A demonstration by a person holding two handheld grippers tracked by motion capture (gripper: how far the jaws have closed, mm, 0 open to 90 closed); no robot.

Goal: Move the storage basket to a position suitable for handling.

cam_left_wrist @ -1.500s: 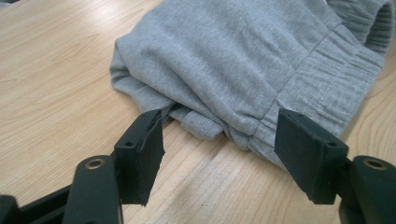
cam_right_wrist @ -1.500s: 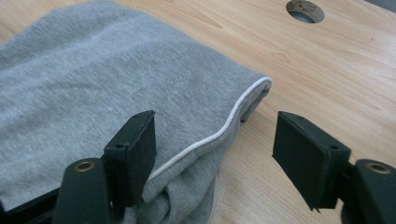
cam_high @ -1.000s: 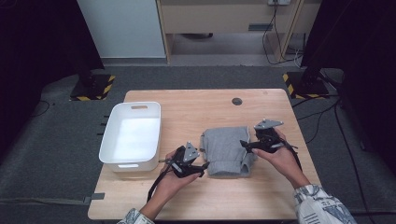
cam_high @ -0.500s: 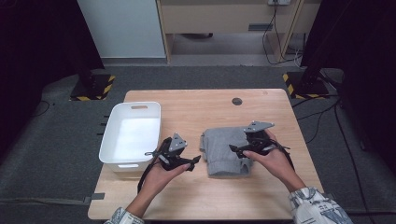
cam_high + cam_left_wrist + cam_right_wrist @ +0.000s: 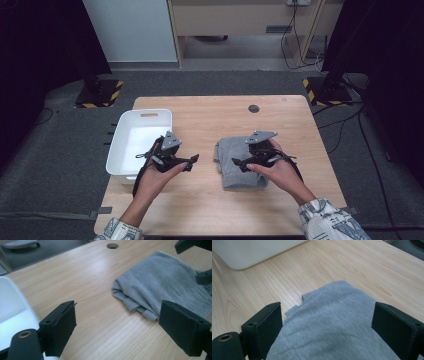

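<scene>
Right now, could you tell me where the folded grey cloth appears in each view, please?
High view: the grey cloth lies right of centre on the table, under the right hand.
Left gripper view: it is at upper right.
Right gripper view: it is at lower centre.
Shared landmark: the white tub, left of the cloth in the high view.

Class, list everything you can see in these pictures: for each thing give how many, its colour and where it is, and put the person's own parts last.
Folded cloth: one, grey, right half of the table.
Tub: one, white, left edge of the table.
Table: one, light wood, centre.
Cable hole: one, dark, far side of the table.
Floor blocks: two, black with yellow stripes, beyond the table.
Left hand-held gripper: one, black, open, between tub and cloth.
Right hand-held gripper: one, black, open, over the cloth.
</scene>
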